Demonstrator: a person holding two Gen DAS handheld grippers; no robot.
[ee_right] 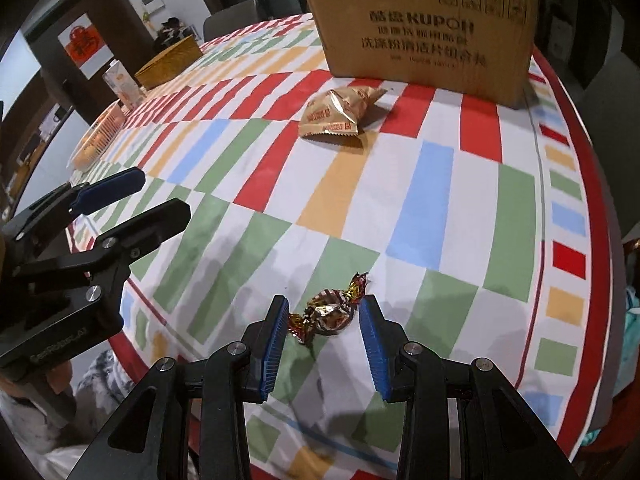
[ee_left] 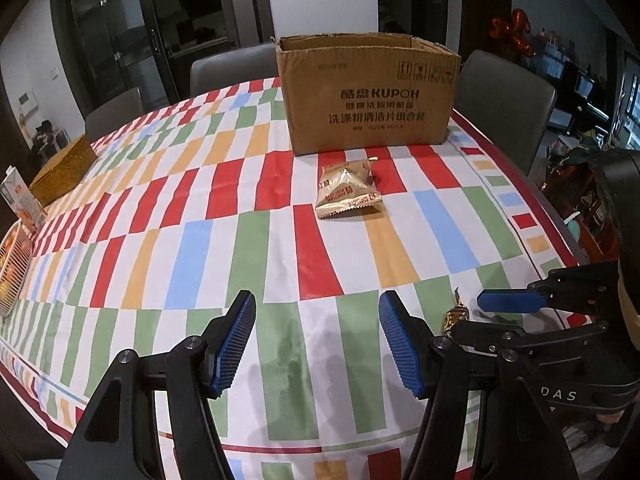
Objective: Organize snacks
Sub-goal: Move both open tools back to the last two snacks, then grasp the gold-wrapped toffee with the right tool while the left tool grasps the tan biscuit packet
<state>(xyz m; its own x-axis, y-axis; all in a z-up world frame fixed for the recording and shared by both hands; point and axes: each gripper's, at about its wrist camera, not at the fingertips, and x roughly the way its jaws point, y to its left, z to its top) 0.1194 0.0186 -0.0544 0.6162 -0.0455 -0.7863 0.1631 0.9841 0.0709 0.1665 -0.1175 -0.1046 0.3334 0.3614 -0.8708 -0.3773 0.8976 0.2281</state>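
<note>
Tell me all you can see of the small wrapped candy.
The candy is small, in shiny gold-and-red foil twisted at both ends. It lies on the tablecloth near the table's edge, between the open fingers of the right gripper; neither pad clearly touches it. It looks unopened.

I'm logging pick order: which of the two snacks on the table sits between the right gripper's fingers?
The small twist-wrapped candy, lying between the open right gripper fingers. The larger beige snack packet lies farther off, near the cardboard box.
</note>
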